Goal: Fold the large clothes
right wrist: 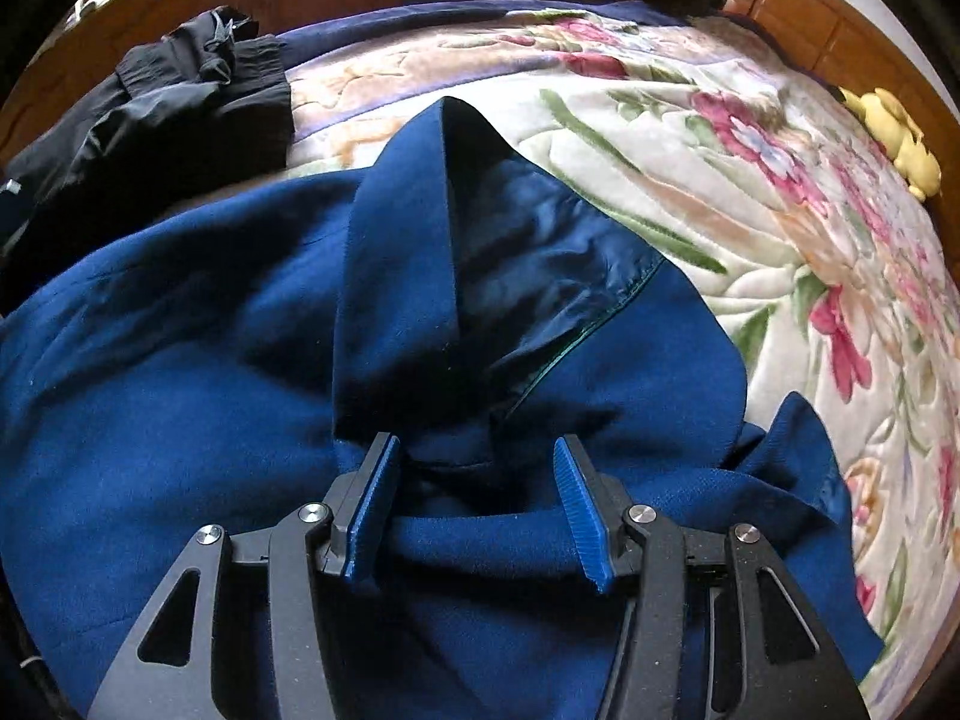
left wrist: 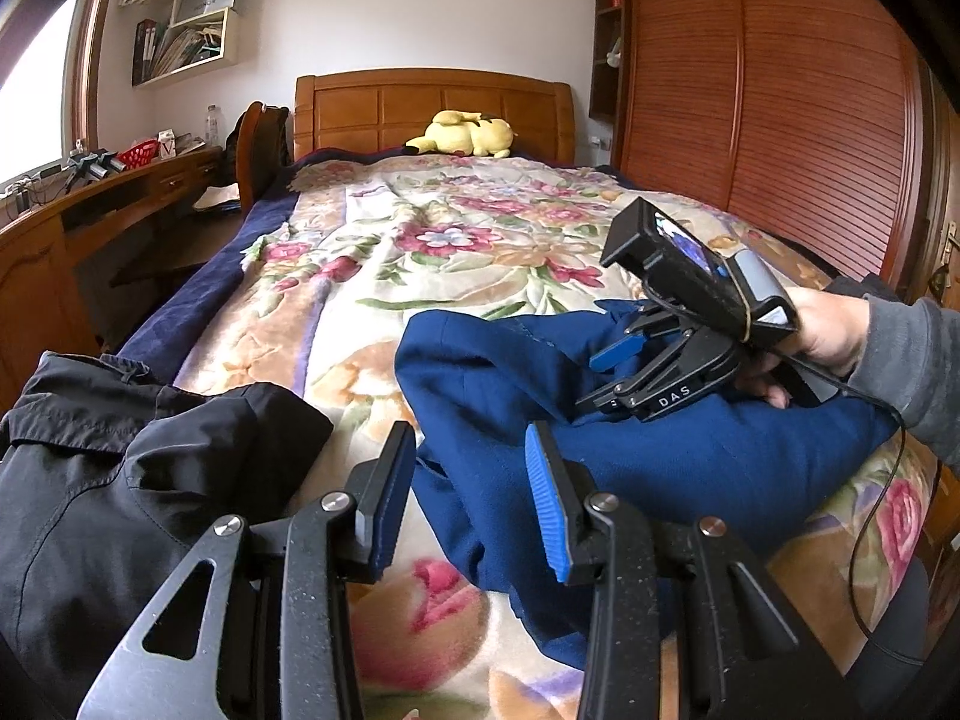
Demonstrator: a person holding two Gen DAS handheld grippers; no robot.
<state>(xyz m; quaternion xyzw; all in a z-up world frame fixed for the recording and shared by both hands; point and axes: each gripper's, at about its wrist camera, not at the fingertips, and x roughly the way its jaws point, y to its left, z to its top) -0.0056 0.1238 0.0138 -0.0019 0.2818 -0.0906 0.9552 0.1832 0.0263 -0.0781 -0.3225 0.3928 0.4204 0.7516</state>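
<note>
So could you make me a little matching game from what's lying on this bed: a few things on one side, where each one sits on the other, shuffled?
Things:
1. blue coat
2. black jacket
3. yellow plush toy
4. red basket

Places:
A. on the wooden desk beside the bed
B. at the near left corner of the bed
C. by the headboard, at the far end
D. bunched up right under the right gripper

Pairs: 1-D, 2-B, 3-C, 4-A
</note>
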